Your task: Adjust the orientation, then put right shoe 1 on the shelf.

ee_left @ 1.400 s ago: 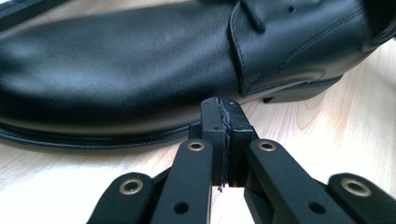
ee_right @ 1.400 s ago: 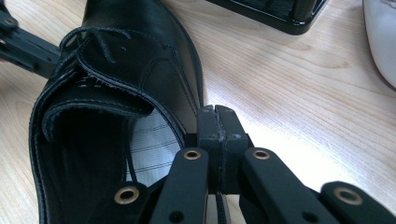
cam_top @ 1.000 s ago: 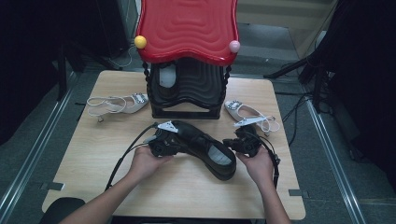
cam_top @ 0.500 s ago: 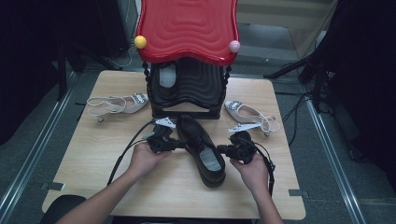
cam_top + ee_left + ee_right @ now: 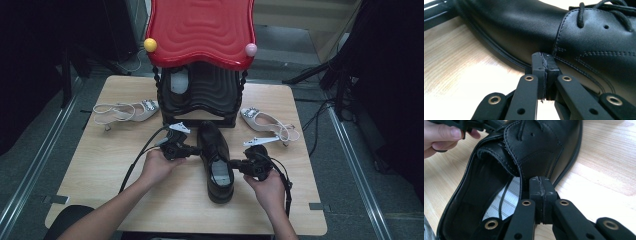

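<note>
A black leather lace-up shoe lies upright on the wooden table, just in front of the black shoe rack with the red wavy top, its toe pointing toward the rack and its heel toward the person. The left gripper comes in from the shoe's left side near the toe; in the left gripper view its jaws are pressed together with nothing between them, and their tips rest against the shoe's side just above the sole seam. The right gripper meets the shoe from the opposite side, beside the opening; in the right gripper view its jaws are likewise pressed flat together, the tips against the shoe's upper edge by the lacing, where a loose lace end hangs into the shoe. A silver heeled sandal lies on the table to the left of the rack, and another lies to its right, both well apart from the black shoe. A yellow ball and a pink ball sit at the front corners of the red top.
</note>
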`<action>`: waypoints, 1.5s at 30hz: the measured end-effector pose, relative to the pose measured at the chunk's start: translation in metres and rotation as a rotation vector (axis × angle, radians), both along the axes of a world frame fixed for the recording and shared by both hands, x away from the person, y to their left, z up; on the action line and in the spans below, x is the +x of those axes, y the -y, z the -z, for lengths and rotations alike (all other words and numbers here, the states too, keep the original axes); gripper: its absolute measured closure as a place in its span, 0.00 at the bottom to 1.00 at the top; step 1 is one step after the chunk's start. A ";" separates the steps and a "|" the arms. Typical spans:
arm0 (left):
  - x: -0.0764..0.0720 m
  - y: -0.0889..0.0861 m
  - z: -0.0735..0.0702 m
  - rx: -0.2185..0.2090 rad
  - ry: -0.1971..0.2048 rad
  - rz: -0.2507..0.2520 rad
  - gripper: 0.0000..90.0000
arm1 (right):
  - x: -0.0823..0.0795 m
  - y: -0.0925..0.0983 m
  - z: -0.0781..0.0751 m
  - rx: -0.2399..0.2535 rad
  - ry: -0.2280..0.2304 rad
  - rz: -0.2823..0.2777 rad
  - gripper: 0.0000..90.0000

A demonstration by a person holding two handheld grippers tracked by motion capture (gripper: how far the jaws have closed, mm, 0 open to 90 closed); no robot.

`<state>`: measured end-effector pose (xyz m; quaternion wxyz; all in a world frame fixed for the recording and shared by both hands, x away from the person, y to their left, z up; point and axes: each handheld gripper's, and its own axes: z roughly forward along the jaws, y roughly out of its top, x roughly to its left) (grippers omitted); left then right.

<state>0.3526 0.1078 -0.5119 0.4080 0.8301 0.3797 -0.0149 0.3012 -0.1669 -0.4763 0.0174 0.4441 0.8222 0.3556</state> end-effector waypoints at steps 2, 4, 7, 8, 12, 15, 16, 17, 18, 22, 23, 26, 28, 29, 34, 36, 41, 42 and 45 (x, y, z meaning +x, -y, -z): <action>0.001 0.001 0.000 -0.001 -0.003 0.001 1.00 | -0.001 0.000 0.000 -0.003 0.002 0.000 1.00; 0.003 0.001 0.000 -0.003 -0.007 0.005 1.00 | -0.002 0.000 0.000 -0.003 0.003 0.004 1.00; 0.004 0.002 0.000 -0.004 -0.005 0.007 1.00 | -0.002 0.000 0.000 0.006 -0.008 0.009 1.00; 0.005 0.003 0.001 -0.004 -0.002 0.010 1.00 | -0.002 0.000 0.000 0.007 -0.007 0.007 1.00; 0.007 0.003 0.001 -0.011 -0.007 0.012 1.00 | -0.003 0.001 0.000 0.007 -0.013 0.009 0.98; 0.008 0.000 -0.002 -0.004 -0.016 0.011 0.96 | -0.001 0.003 -0.001 0.004 -0.019 0.018 0.95; 0.008 -0.002 -0.004 -0.010 -0.021 0.014 0.94 | -0.001 0.005 -0.002 0.013 -0.023 0.025 0.94; 0.008 -0.003 -0.006 -0.016 -0.022 0.013 0.93 | -0.001 0.006 -0.004 0.026 -0.026 0.025 0.93; 0.007 -0.004 -0.009 -0.014 -0.017 0.020 0.91 | -0.001 0.006 -0.006 0.027 -0.022 0.031 0.92; 0.003 -0.010 -0.023 -0.015 -0.017 0.041 0.85 | -0.004 0.008 -0.017 0.050 -0.020 0.031 0.85; 0.002 -0.013 -0.026 -0.028 -0.020 0.043 0.84 | -0.004 0.009 -0.019 0.053 -0.024 0.027 0.83; -0.002 -0.021 -0.038 -0.047 -0.029 0.050 0.80 | -0.005 0.009 -0.026 0.083 -0.035 0.020 0.80; -0.003 -0.025 -0.045 -0.028 -0.027 0.060 0.81 | -0.006 0.007 -0.032 0.087 -0.042 0.014 0.78; -0.004 -0.027 -0.049 -0.025 -0.024 0.063 0.81 | -0.007 0.006 -0.034 0.089 -0.053 0.011 0.78; -0.006 -0.037 -0.060 -0.035 -0.010 0.046 0.87 | -0.006 -0.008 -0.037 0.073 -0.074 -0.016 0.76; -0.005 -0.040 -0.065 -0.037 -0.010 0.045 0.88 | -0.006 -0.012 -0.036 0.068 -0.085 -0.019 0.75; -0.004 -0.043 -0.081 -0.022 0.010 0.063 0.88 | -0.005 -0.020 -0.037 0.070 -0.127 -0.028 0.75; -0.003 -0.044 -0.085 -0.021 0.014 0.066 0.88 | -0.005 -0.022 -0.037 0.069 -0.134 -0.029 0.75; 0.000 -0.042 -0.098 -0.013 0.034 0.062 0.92 | -0.006 -0.028 -0.037 0.061 -0.155 -0.041 0.75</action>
